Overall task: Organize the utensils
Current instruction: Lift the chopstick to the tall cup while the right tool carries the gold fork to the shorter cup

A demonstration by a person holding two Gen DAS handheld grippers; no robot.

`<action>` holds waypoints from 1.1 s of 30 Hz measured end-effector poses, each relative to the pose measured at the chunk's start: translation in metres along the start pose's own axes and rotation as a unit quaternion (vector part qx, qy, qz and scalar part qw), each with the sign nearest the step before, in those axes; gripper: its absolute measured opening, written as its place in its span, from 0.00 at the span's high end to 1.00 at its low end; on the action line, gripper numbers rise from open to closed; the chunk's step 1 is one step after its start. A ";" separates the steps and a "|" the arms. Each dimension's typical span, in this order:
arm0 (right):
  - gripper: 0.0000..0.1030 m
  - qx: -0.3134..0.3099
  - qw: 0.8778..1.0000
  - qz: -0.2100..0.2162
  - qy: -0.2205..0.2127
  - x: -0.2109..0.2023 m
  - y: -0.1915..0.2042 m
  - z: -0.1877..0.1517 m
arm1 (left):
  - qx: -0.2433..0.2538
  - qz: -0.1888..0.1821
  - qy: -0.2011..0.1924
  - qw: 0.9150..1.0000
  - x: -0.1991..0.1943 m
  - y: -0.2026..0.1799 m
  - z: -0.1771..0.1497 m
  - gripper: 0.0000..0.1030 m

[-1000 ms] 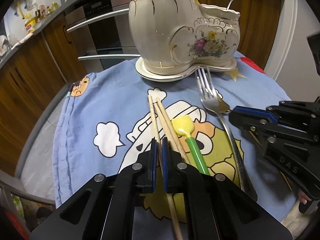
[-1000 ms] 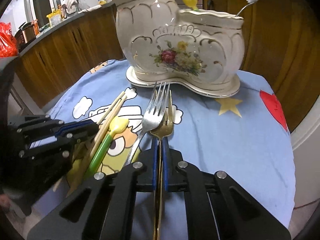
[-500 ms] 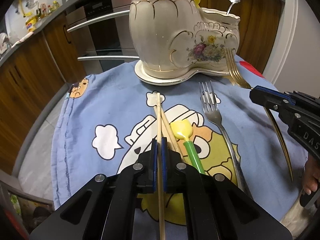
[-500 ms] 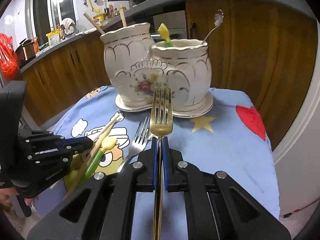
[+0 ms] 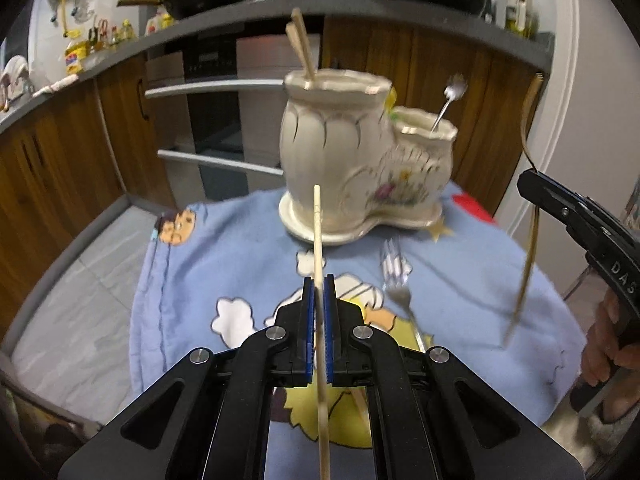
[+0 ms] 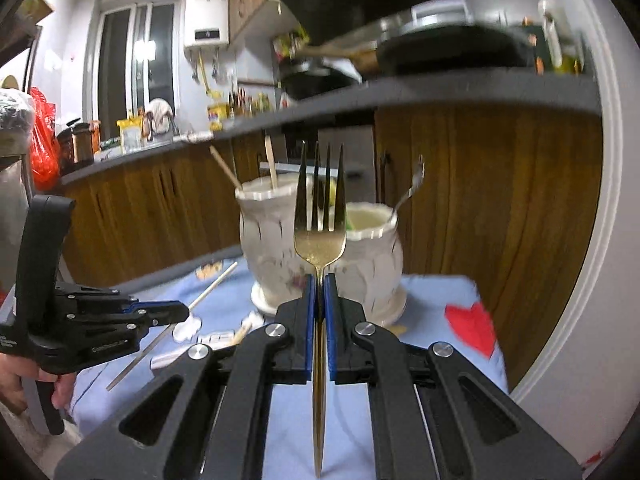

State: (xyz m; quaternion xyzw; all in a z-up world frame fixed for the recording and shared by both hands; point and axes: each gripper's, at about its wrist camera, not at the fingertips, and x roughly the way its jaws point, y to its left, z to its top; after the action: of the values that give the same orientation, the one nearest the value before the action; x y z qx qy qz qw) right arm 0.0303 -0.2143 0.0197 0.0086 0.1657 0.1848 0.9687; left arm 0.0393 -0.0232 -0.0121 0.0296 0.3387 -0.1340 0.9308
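Note:
My left gripper [image 5: 318,284] is shut on a wooden chopstick [image 5: 317,232], held above the blue cartoon cloth [image 5: 240,248], pointing at the cream boot-shaped ceramic holder [image 5: 360,160]. The holder's tall part holds two chopsticks [image 5: 300,44]; its low part holds a small silver spoon [image 5: 448,100]. My right gripper [image 6: 319,280] is shut on a gold fork [image 6: 320,216], tines up, in front of the holder [image 6: 272,248]. In the left wrist view the right gripper [image 5: 532,188] shows at the right edge with the gold fork [image 5: 528,248]. A silver fork [image 5: 396,280] lies on the cloth.
Wooden cabinets and an oven [image 5: 216,120] stand behind the table under a grey counter [image 5: 360,12] with pans. A white door frame [image 5: 568,100] is at the right. In the right wrist view the left gripper [image 6: 168,314] shows at the left with its chopstick [image 6: 208,288].
Both grippers have lifted their utensils off the cloth and risen higher. The chopstick and the gold fork now hang in the air before the holder.

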 end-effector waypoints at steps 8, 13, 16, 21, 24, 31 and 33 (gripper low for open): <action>0.95 -0.027 0.997 -0.025 -0.061 0.001 0.005 0.025 | 0.021 -0.020 -0.072 0.997 -0.026 -0.015 0.013 0.96; 0.95 -0.016 0.996 -0.020 -0.088 0.002 0.000 0.049 | 0.024 -0.028 -0.152 0.988 -0.047 -0.015 0.029 0.96; 0.95 -0.010 0.994 -0.012 -0.109 0.001 -0.001 0.067 | 0.008 -0.041 -0.195 0.980 -0.054 -0.010 0.043 0.96; 0.95 0.006 0.990 0.001 -0.138 0.005 -0.006 0.089 | -0.013 -0.054 -0.233 0.971 -0.044 -0.006 0.075 0.95; 0.95 0.016 0.988 0.013 -0.154 0.009 -0.013 0.100 | -0.026 -0.058 -0.249 0.966 -0.032 -0.004 0.094 0.96; 0.95 0.028 0.984 0.024 -0.174 0.030 -0.029 0.117 | -0.019 -0.027 -0.288 0.957 -0.009 -0.014 0.139 0.95; 0.95 0.034 0.983 0.028 -0.177 0.038 -0.035 0.119 | -0.016 -0.013 -0.299 0.954 -0.003 -0.016 0.149 0.96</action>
State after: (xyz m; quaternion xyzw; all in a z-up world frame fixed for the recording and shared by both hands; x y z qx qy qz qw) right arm 0.1147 -0.2279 0.1168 0.0789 -0.0027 0.2015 0.9763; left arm 0.1254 -0.0596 0.1047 -0.0311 0.0473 -0.1437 0.9880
